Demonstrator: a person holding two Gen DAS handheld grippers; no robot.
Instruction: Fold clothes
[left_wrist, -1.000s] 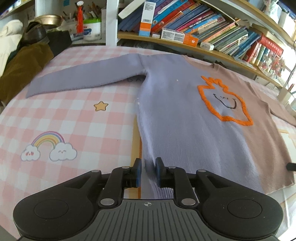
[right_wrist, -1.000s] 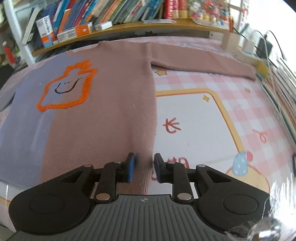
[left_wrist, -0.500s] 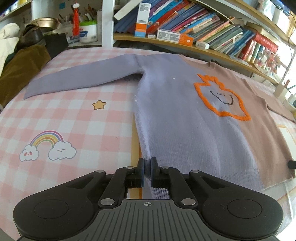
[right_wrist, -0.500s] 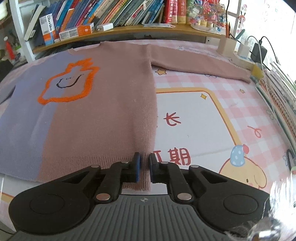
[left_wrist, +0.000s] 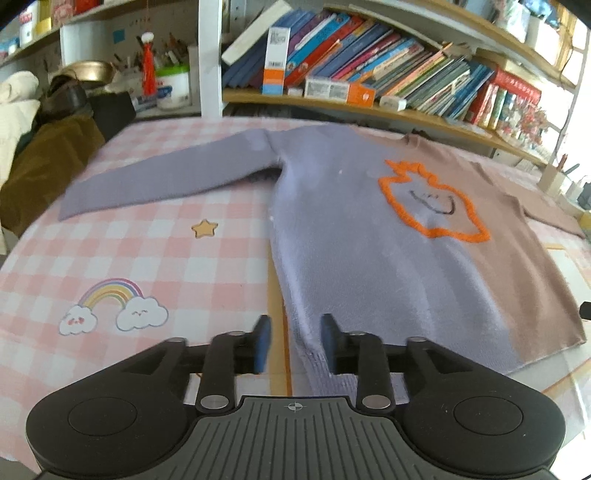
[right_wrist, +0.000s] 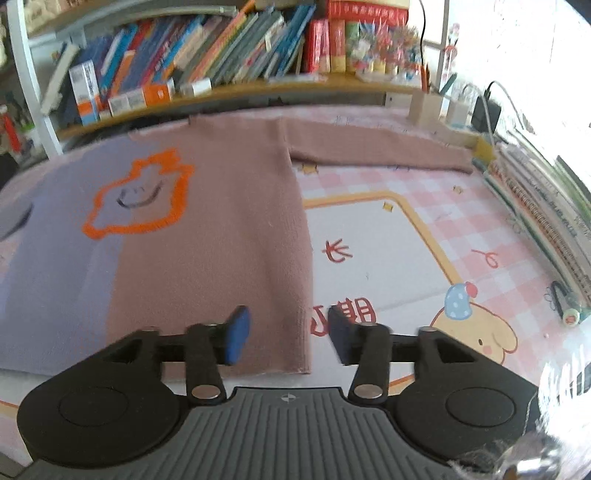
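Both tools (left_wrist: 295, 343) (right_wrist: 284, 336) released sweater (left_wrist: 369, 240)

The sweater (left_wrist: 369, 240) is lilac on its left half and dusty brown-pink on its right, with an orange outlined shape (left_wrist: 432, 201) holding a dark smile. The tabletop (left_wrist: 147, 258) cover is pink-and-white check, printed with a pastel rainbow (left_wrist: 110, 295) between white clouds and a yellow star (left_wrist: 205, 228).

The right tool (right_wrist: 286, 334) gapes wide over the near right hem corner of the sweater (right_wrist: 207, 240), spread flat on the bench (right_wrist: 388, 251).
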